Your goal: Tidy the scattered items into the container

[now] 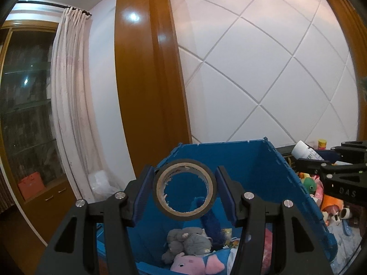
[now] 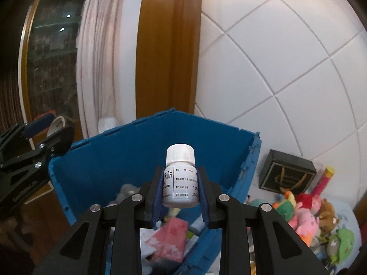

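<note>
**Both tongs loaded above the open crate**

The open-topped blue plastic crate [image 1: 247, 160] stands against the white panelled wall [image 1: 263, 57], directly ahead of both my tongs. Inside it lie a grey plush elephant [image 1: 187, 243], a pink plush animal [image 1: 190, 264] and a pink cardboard packet [image 2: 170, 238].

To the crate's right, a heap of small plush toys [image 2: 314, 215] lies loose on the surface, with a black square box bearing a gold emblem [image 2: 287, 174] behind it.

My left tongs [image 1: 184, 192] are clamped on a roll of tape with a black outer band and brown core [image 1: 184, 188], held over the crate's interior.

My right tongs [image 2: 180, 192] grip an upright white plastic pill bottle with a ribbed cap [image 2: 180, 178], over the crate's near edge.
</note>
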Tool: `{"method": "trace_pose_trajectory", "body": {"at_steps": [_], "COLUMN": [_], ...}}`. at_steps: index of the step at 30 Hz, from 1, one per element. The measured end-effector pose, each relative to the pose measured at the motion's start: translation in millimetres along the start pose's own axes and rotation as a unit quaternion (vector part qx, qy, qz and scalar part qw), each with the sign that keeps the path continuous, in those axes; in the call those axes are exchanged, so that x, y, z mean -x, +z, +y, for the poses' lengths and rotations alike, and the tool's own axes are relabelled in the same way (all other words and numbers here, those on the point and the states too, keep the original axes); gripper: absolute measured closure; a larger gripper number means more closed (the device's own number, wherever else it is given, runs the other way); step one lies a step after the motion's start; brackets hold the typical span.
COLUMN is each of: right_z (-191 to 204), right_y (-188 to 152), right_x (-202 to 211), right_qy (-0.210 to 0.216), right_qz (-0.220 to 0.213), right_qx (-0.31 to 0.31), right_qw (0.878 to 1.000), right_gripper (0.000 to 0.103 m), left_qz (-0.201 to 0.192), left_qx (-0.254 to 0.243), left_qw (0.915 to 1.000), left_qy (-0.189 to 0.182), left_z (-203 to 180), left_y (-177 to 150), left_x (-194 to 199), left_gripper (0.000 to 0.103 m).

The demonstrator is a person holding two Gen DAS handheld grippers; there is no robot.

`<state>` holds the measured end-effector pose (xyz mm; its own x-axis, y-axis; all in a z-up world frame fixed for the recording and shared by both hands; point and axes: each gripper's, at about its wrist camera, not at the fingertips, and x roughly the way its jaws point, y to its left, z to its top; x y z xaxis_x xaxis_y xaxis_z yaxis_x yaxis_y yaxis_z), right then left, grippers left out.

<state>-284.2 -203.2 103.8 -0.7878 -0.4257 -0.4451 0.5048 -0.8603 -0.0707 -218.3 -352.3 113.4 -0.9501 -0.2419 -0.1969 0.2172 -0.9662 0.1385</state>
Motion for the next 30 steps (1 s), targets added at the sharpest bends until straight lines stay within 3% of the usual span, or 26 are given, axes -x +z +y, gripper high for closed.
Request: {"method": "trace_pose_trajectory", "body": {"at_steps": [4, 6, 7, 8, 10, 16, 21, 30], "right_z": [1.9, 2.7, 3.3, 3.1, 5.7, 7.3, 3.8, -32.8], "right_y": [5.9, 8.0, 9.0, 9.6, 10.5, 7.8, -3.7, -49.6], "right_x": [-10.7, -13.6, -14.3, -14.6, -8.8, 6.1, 33.4, 97.3], "right_qy": [-0.005, -0.008, -0.01, -0.013, -0.016, -0.022, -0.046, -0.161], "right_qz": [0.007, 0.008, 0.007, 0.002, -0.01, -0.026, -0.053, -0.089], "right_qx": [-0.005, -0.007, -0.009, -0.01, -0.011, -0.022, -0.037, -0.051], "right_qw": [1.0, 1.0, 1.0, 1.0, 1.0, 0.999, 0.997, 0.982], "right_gripper": [0.075, 0.064, 0.048, 0.036, 0.032, 0.03, 0.03, 0.024], "left_qz": [0.004, 0.005, 0.003, 0.001, -0.009, -0.037, -0.048, -0.055], "left_qx": [0.001, 0.004, 0.006, 0.007, 0.005, 0.0, 0.006, 0.008], "left_qw": [1.0, 0.9999, 0.9999, 0.9998, 0.9997, 0.9985, 0.9986, 0.9976], "left_qy": [0.005, 0.008, 0.012, 0.017, 0.023, 0.039, 0.022, -0.042], "left_z": [3.6, 4.7, 5.0, 5.3, 5.0, 4.1, -6.7, -58.5], "left_y": [-0.9, -1.1, -0.2, 0.7, 2.1, 6.2, 1.1, -13.7], "left_x": [-5.8, -7.0, -6.4, -5.7, -0.9, 13.8, 30.2, 57.1], "left_gripper": [0.048, 0.047, 0.036, 0.017, 0.001, 0.0, 0.0, 0.0]}}
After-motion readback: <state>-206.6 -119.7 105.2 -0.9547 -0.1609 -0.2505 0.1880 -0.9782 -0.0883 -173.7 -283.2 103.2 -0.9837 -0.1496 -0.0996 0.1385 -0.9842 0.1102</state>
